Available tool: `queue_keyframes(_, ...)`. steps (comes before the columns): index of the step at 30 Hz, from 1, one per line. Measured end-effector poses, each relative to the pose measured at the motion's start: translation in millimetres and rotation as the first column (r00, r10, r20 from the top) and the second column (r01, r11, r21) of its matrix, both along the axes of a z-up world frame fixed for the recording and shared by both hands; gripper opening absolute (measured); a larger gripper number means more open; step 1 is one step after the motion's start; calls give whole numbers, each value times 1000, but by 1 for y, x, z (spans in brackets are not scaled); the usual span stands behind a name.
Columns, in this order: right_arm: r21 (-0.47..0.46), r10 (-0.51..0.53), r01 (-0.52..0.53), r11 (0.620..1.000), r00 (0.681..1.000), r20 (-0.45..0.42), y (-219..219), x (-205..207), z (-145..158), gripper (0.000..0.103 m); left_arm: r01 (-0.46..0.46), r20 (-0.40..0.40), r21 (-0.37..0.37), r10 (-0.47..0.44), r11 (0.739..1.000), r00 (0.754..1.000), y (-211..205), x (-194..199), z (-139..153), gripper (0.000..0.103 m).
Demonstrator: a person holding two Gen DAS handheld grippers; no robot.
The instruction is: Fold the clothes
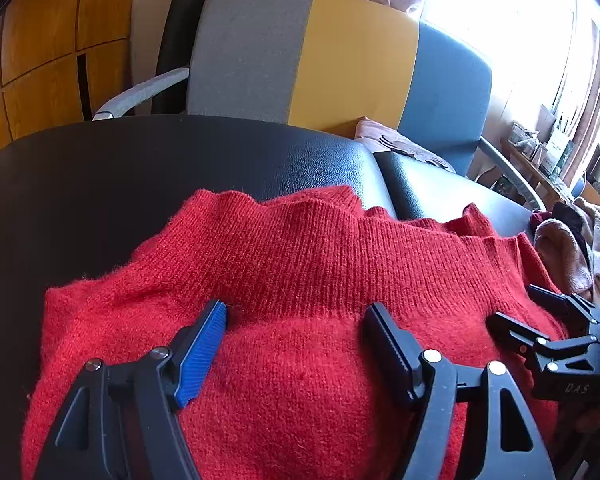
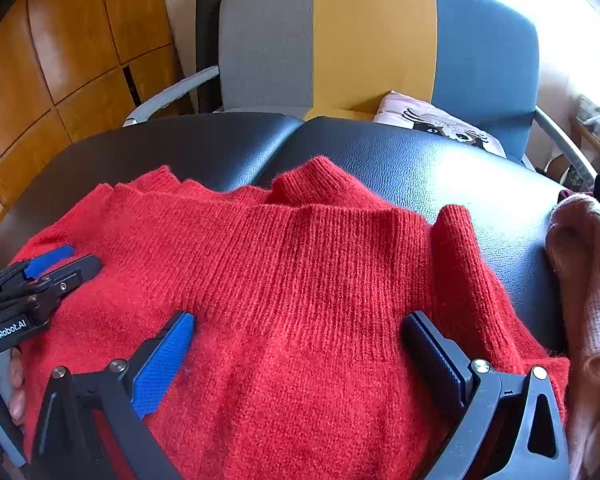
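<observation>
A red knit sweater [image 1: 300, 264] lies folded on a black leather surface [image 1: 140, 168], its ribbed hem and cuffs at the far side. It also shows in the right wrist view [image 2: 300, 264]. My left gripper [image 1: 296, 312] is open, its fingers resting low over the sweater's left part with cloth between them. My right gripper [image 2: 300, 324] is open the same way over the right part. The right gripper shows at the right of the left view [image 1: 516, 312]. The left gripper shows at the left of the right view [image 2: 68, 258].
A pile of pink and dark clothes [image 2: 588, 280] lies at the right edge of the black surface [image 2: 420, 160]. Behind stands a grey, yellow and blue chair [image 2: 376, 40] with a pale printed garment [image 2: 440, 124] on its seat. Wooden panels [image 1: 48, 40] are at the left.
</observation>
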State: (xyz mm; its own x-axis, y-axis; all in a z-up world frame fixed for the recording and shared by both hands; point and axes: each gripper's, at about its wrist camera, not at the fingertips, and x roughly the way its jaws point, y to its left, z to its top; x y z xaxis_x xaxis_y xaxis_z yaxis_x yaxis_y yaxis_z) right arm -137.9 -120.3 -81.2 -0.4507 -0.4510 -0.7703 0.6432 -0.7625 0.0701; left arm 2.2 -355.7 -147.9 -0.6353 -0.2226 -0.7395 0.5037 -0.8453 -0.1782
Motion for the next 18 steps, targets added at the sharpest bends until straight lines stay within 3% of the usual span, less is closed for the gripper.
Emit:
queue_keyframes(6, -24, -9, 9, 1000, 1000, 9, 24, 28, 2, 103, 13, -17, 6, -13, 1000, 1000, 15, 0, 1, 73)
queue_keyframes(12, -43, -19, 20, 999, 1000, 14, 51, 62, 2, 103, 28, 1, -33, -28, 999, 1000, 26, -21, 2, 73)
queue_keyframes(15, -39, -21, 22, 999, 1000, 19, 53, 63, 1, 103, 36, -26, 56, -35, 998, 999, 15, -28, 8, 72)
queue_keyframes(18, -37, -20, 21, 999, 1000, 15, 52, 63, 1, 103, 21, -138, 232, 12, 973, 990, -11, -3, 25, 72)
